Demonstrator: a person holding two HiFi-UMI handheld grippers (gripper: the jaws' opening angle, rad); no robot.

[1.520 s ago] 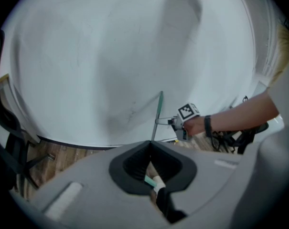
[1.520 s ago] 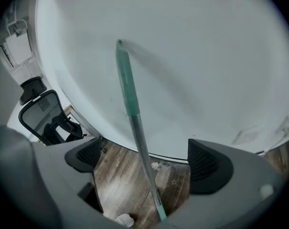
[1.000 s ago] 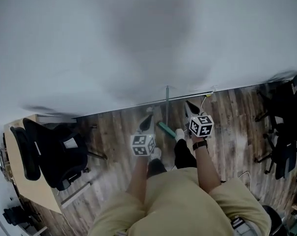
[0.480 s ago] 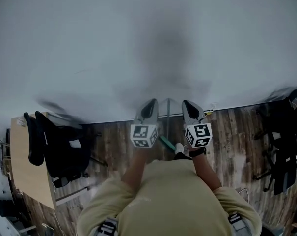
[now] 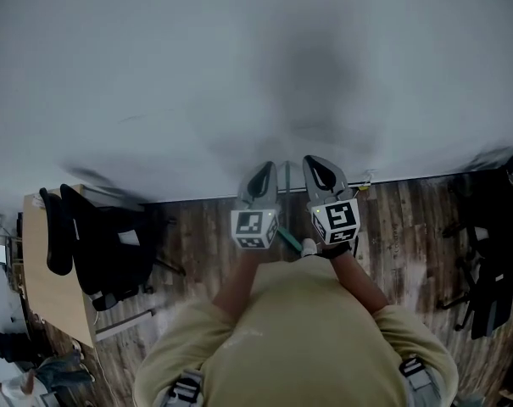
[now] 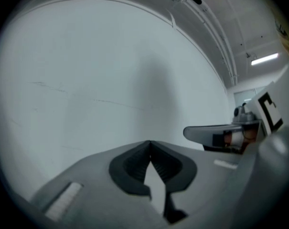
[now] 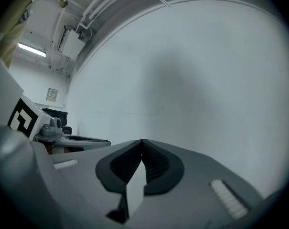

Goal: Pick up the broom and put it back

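**Both grippers clenched & empty, broom standing btw them at the wall**

Head view: person in a beige top [image 5: 298, 337] faces a plain white wall [image 5: 239, 75]. L gripper [image 5: 260, 179] & R gripper [image 5: 320, 168] are held up side by side, both pointing level at the wall, marker cubes on the person's side.

L gripper view: jaws together, dark pads meeting at the tips, nothing btw them, only wall ahead. R gripper view: same, jaws pressed tip to tip, nothing held. Each gripper shows at the edge of the other's view, close alongside.

Broom [image 5: 288, 242]: its thin handle runs upright in the gap btw the two grippers, by the foot of the wall. Its green part sits lower, below & btw the two cubes, on the wood floor [image 5: 392, 219]. No jaw is on it. How far ahead of the gripper tips the handle stands can't be told from this angle.

Rest of room:
- Black office chair [image 5: 112, 253] well to the left of the L gripper & lower.
- Light-wood bench [image 5: 48, 287] further out on that side.
- More dark chairs [image 5: 493, 261] far to the right of the R gripper.
- Ceiling strip light [image 6: 263, 58] above & to the right in the L gripper view.
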